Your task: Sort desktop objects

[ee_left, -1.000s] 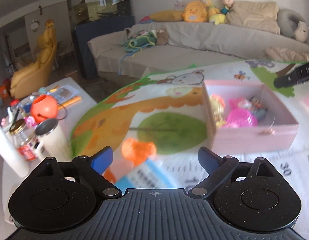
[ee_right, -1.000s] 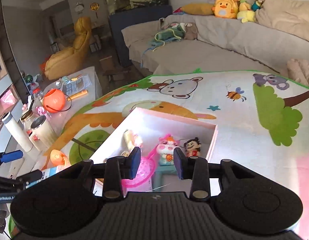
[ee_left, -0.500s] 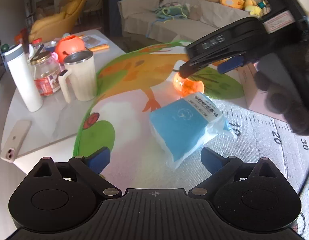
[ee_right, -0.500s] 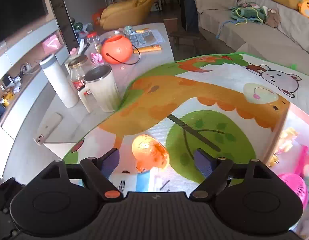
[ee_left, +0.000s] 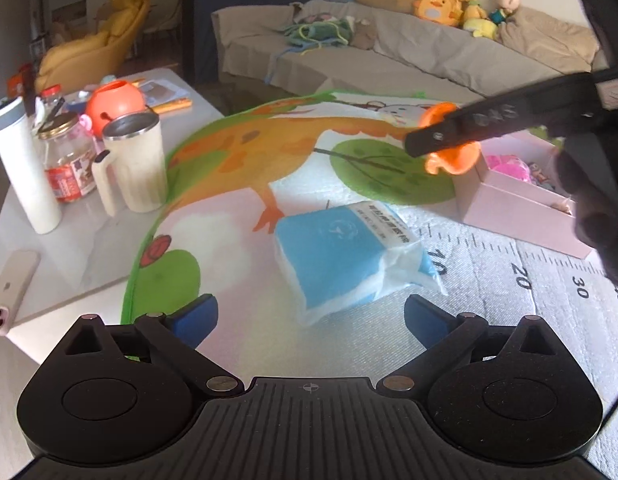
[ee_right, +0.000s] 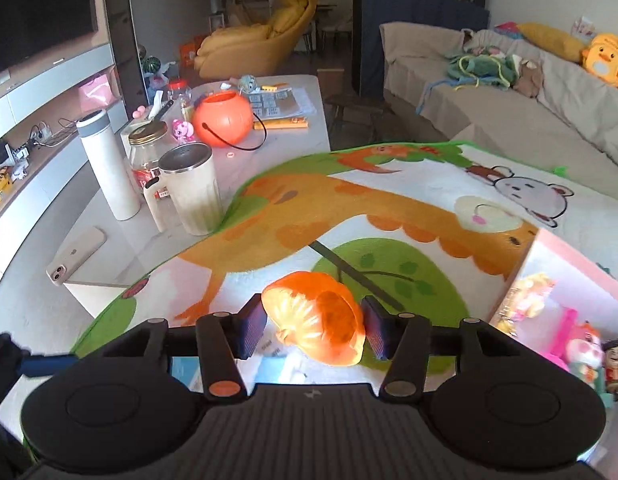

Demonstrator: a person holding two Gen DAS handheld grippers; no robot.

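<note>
**Orange toy lifted over the animal-print mat**

A living-room table is covered by a cartoon play mat (ee_right: 389, 208), with a grey sofa (ee_left: 409, 52) behind it. The right gripper (ee_right: 313, 330) has its two pads closed on a translucent orange toy (ee_right: 315, 318), one pad on each side; in the left wrist view the toy (ee_left: 451, 160) hangs clear of the mat, just beside the near corner of the pink box (ee_left: 513, 204). The gloved hand behind it reaches in from the right, fingers pointing leftward.

The left gripper (ee_left: 311, 316) stands wide apart and holds nothing, low over the mat's ruler edge, aimed at a blue tissue pack (ee_left: 349, 252) lying flat just ahead.

Small figurines and a pink toy sit inside the box. Off the mat, to the left, stand a cream mug (ee_left: 135, 162), a glass jar (ee_left: 69, 160), a white flask (ee_left: 23, 164), an orange pumpkin bucket (ee_right: 223, 118) and a phone (ee_left: 9, 286).
</note>
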